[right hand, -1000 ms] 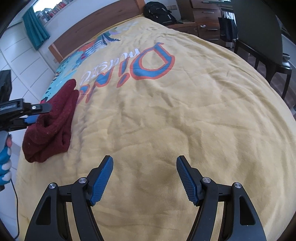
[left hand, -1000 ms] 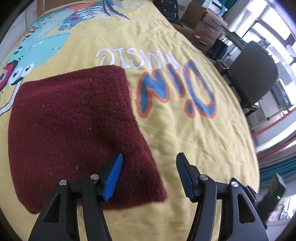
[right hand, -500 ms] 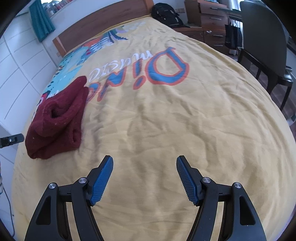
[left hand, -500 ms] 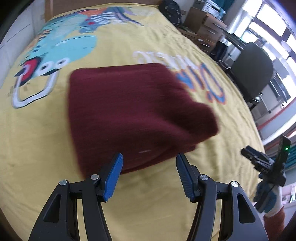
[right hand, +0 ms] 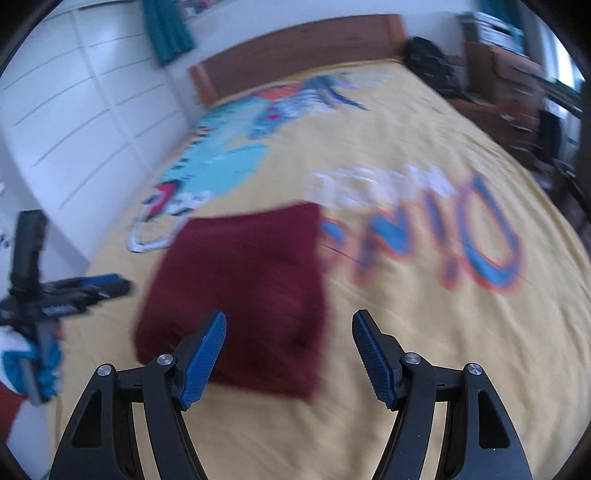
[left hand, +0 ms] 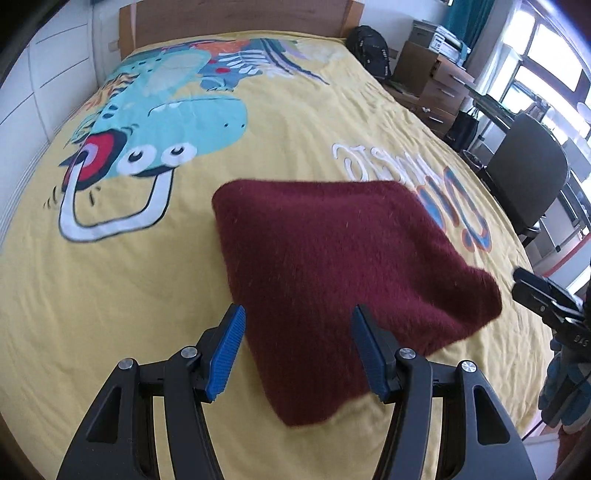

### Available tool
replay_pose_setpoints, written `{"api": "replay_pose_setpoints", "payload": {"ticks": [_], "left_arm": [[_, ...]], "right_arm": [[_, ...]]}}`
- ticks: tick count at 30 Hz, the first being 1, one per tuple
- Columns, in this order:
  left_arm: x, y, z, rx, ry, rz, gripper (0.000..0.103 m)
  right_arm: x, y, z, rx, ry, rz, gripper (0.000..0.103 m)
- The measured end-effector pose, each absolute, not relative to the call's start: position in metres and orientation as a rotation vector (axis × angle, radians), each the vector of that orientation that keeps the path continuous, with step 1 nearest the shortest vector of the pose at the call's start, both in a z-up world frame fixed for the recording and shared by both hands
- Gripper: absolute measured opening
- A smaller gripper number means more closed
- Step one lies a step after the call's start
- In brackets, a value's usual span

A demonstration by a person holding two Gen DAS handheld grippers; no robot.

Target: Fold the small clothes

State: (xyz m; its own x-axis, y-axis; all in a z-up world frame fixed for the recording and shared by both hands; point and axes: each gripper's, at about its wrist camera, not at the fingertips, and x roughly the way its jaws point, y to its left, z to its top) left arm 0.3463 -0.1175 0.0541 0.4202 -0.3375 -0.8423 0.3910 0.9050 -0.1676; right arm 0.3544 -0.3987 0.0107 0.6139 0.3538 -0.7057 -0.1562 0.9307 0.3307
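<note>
A dark red knitted garment [left hand: 340,273], folded into a rough square, lies on the yellow dinosaur bedspread [left hand: 110,295]. My left gripper [left hand: 297,352] is open and empty, its blue pads on either side of the garment's near corner, just above it. My right gripper [right hand: 288,360] is open and empty, over the garment's [right hand: 243,291] near right part; this view is blurred. The right gripper also shows at the right edge of the left wrist view [left hand: 546,299], and the left gripper at the left edge of the right wrist view [right hand: 74,295].
A wooden headboard [left hand: 236,18] closes the far end of the bed. A black backpack [left hand: 369,48], wooden drawers [left hand: 439,88] and a black chair [left hand: 528,184] stand along the right side. White panelled wall [right hand: 74,122] runs along the left.
Both grippers have swung round to face the folded garment from the foot of the bed. The right gripper has moved in close to it. Both stay open.
</note>
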Motion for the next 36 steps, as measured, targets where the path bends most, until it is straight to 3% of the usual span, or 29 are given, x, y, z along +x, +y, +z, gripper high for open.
{"api": "replay_pose_setpoints", "payload": {"ticks": [6, 12, 19, 26, 30, 36], "left_arm": [[0.358, -0.131, 0.028, 0.061, 1.074, -0.548, 0.054], [0.334, -0.155, -0.014, 0.185, 1.087, -0.591, 0.056], [0.334, -0.156, -0.016, 0.202, 1.082, -0.580, 0.061], [0.333, -0.129, 0.015, 0.091, 1.029, -0.549, 0.062], [0.353, -0.100, 0.020, -0.015, 1.028, -0.465, 0.069], [0.397, -0.079, -0.018, -0.198, 1.176, -0.419, 0.073]], "right_arm": [[0.398, -0.358, -0.024, 0.254, 0.937, 0.387, 0.073], [0.408, -0.376, -0.081, 0.231, 1.023, 0.340, 0.073], [0.404, -0.378, -0.070, 0.213, 1.023, 0.344, 0.073], [0.397, -0.389, -0.040, 0.211, 0.955, 0.279, 0.075], [0.409, -0.397, -0.050, 0.240, 0.997, 0.239, 0.077], [0.430, -0.399, -0.086, 0.288, 1.139, 0.324, 0.081]]}}
